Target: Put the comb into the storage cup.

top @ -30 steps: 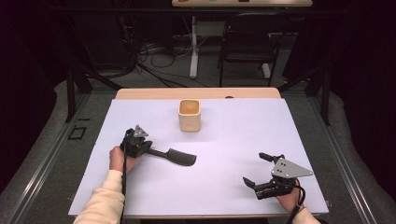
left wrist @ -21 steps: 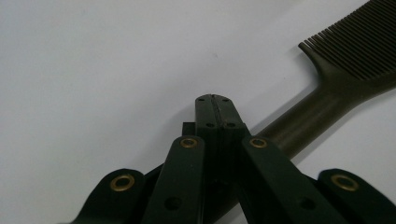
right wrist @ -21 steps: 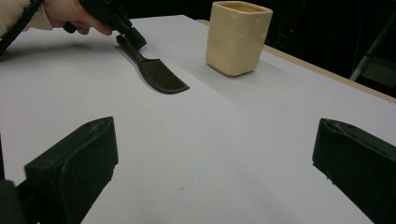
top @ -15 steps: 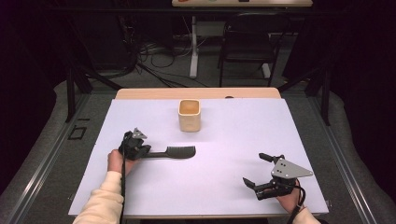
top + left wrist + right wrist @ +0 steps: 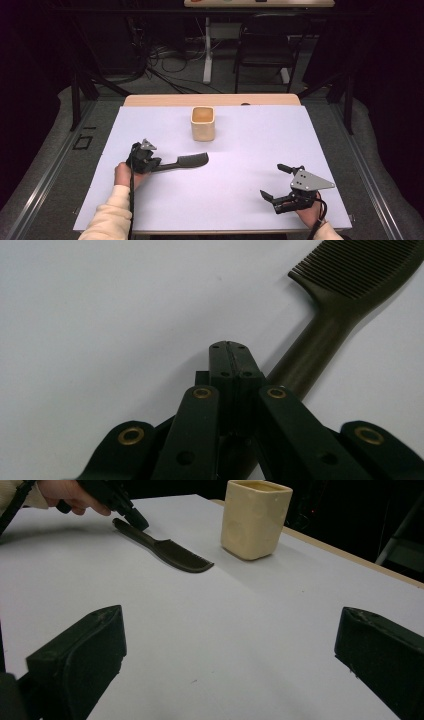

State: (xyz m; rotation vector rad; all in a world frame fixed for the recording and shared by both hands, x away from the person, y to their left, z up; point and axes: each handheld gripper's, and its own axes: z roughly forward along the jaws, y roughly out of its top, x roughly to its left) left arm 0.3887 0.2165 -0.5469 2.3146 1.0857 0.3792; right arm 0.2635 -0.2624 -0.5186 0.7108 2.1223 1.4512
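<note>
My left gripper (image 5: 228, 347) has its jaws pressed together over the handle of the dark flat plastic comb (image 5: 187, 160); whether they pinch it, I cannot tell. The comb lies on the white table (image 5: 240, 150), near the cream square cup (image 5: 202, 123). My right gripper (image 5: 276, 182) stands wide open, holding nothing, well apart from the cup.

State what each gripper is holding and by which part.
The left gripper is shut on the handle of the black plastic comb, whose toothed end lies toward the cream square cup. The right gripper is open and holds nothing.
</note>
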